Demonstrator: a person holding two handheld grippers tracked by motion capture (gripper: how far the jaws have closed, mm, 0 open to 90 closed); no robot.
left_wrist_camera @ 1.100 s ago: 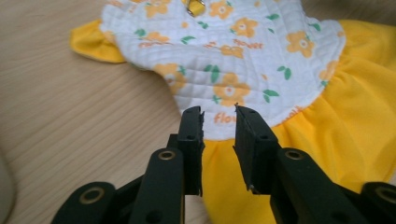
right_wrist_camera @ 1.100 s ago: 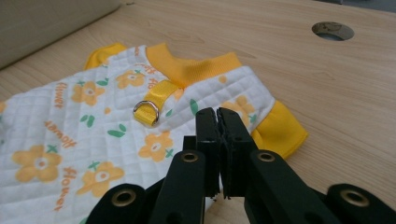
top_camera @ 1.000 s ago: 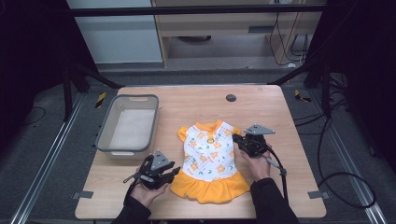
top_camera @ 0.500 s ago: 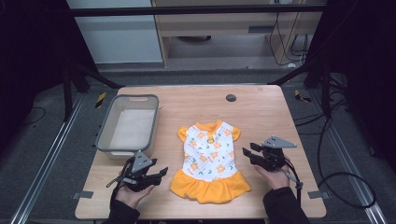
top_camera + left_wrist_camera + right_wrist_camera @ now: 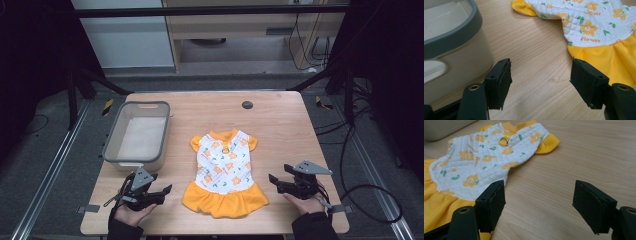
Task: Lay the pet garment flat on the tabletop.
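A small dress point(image 5: 222, 170) with a white flower-print top and a yellow skirt lies flat on the wooden table point(image 5: 280, 130), neck toward the far side. My left gripper point(image 5: 166, 191) rests near the front edge, left of the skirt, apart from it. Its jaws have just been opening and stand open over bare wood point(image 5: 540, 75), with the dress point(image 5: 596, 27) ahead to the right. My right gripper point(image 5: 274, 182) sits right of the skirt. Its jaws have also just been opening and stand open with nothing between them point(image 5: 539, 195); the dress point(image 5: 481, 157) lies ahead to the left.
A grey-rimmed plastic bin point(image 5: 137, 132) stands at the table's left, close behind my left gripper, and its wall point(image 5: 451, 50) shows beside the left jaw. A dark round hole point(image 5: 247, 104) marks the far side. Bare wood lies right of the dress.
Both grippers have let go of the dress, opened their jaws and drawn outward and toward the front edge. The dress lies spread flat.
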